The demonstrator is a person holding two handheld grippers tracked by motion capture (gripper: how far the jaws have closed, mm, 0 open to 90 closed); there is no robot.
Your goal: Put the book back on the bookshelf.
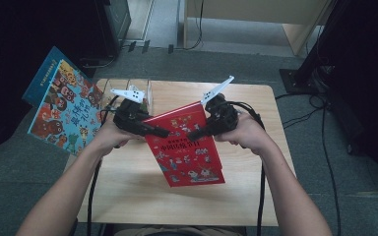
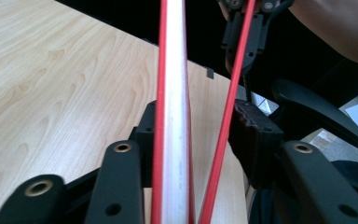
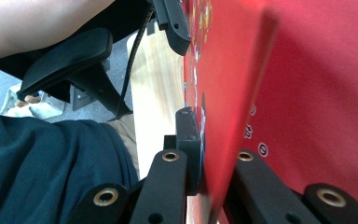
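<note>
The thin red picture book with cartoon figures on its cover (image 1: pixel 187 145) is up off the pale wooden table (image 1: pixel 128 182), held in the air between the two hands and tilted toward the camera in the high view. The right gripper (image 1: pixel 197 133) is clamped tight on the book's right side; in the right gripper view its black jaws pinch the red cover (image 3: pixel 307 116) from both faces. The left gripper (image 1: pixel 161 132) comes in at the book's left edge, and in the left gripper view the white page block (image 2: pixel 173 116) and a loose red cover (image 2: pixel 228 116) stand between its jaws, which sit apart with daylight on both sides, not pressing. Over to the left, off the table's edge, a blue picture book with colourful cartoon characters (image 1: pixel 64 110) leans upright.
</note>
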